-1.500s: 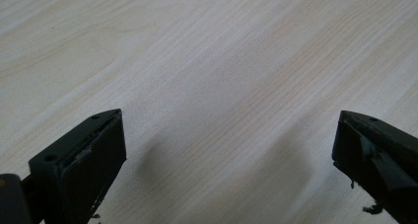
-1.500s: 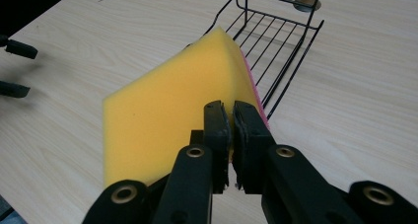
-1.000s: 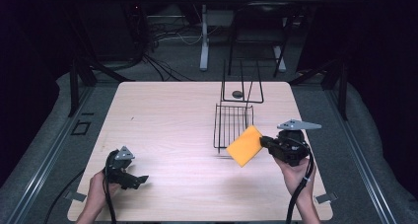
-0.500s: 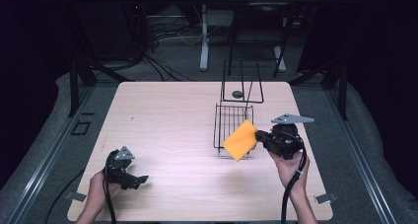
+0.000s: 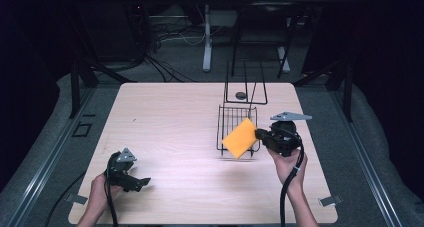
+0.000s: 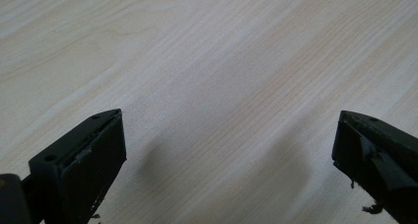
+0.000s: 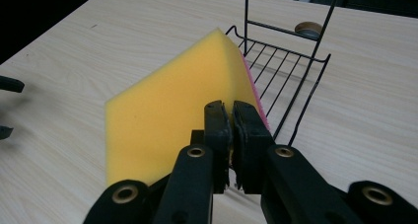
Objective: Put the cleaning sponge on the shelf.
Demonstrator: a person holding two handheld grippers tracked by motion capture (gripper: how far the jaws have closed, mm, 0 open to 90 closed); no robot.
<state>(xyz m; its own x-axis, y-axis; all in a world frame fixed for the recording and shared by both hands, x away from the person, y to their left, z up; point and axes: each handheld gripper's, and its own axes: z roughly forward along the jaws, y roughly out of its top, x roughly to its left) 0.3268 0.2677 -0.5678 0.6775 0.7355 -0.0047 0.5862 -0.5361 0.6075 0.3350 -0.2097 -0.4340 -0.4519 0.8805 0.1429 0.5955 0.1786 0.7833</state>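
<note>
The left gripper (image 5: pixel 142 182) sits at the near left of the table (image 5: pixel 170 122), jaws spread wide over bare wood, nothing between them. Over on the right, the right gripper (image 7: pixel 230 116) is squeezed tight on the sponge (image 7: pixel 167 110), pinching it at one edge so the yellow slab sticks out ahead of the jaws, tilted, pink face turned away. The sponge hangs in the air right at the near edge of the wire rack (image 5: pixel 231 118). The rack's basket looks bare. Past it, a small round thing (image 5: pixel 241 95) lies on the table.
</note>
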